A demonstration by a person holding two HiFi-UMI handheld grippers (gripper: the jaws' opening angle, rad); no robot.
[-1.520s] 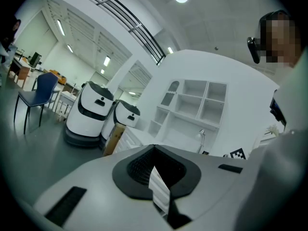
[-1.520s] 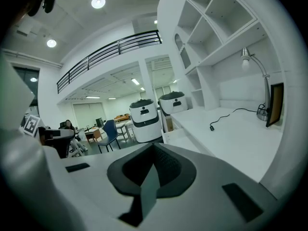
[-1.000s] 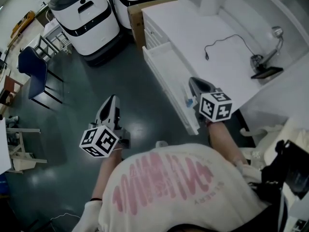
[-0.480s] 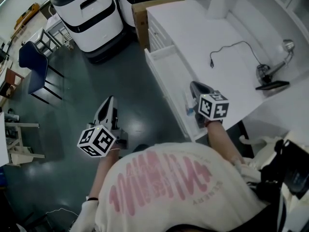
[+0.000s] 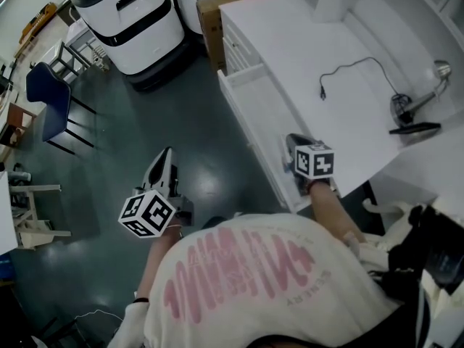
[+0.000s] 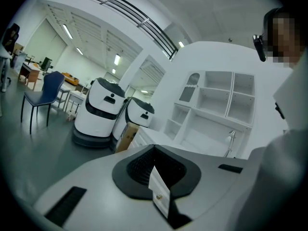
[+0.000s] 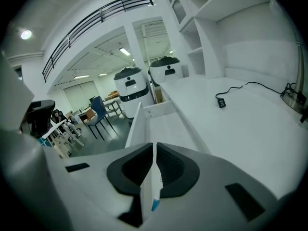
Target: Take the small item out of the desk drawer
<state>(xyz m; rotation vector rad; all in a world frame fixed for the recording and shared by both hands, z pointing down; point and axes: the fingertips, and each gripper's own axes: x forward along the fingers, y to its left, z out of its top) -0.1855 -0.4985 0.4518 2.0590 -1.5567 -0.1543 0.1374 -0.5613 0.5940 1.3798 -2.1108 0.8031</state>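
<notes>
White desk (image 5: 304,42), drawer (image 5: 261,104) pulled open. Right gripper (image 5: 291,140) sits low over the drawer's near end, jaws closed; a small blue-tipped item (image 7: 153,203) shows through the slit. Left gripper (image 5: 167,154) is closed and empty.

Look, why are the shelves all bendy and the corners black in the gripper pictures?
Left gripper view: the wide-angle lens curves the shelves and leaves black corners. Right gripper view: the same bending on the railing, and a ceiling light glares. Head view: straighter lines, dim floor, bright white desk.
</notes>
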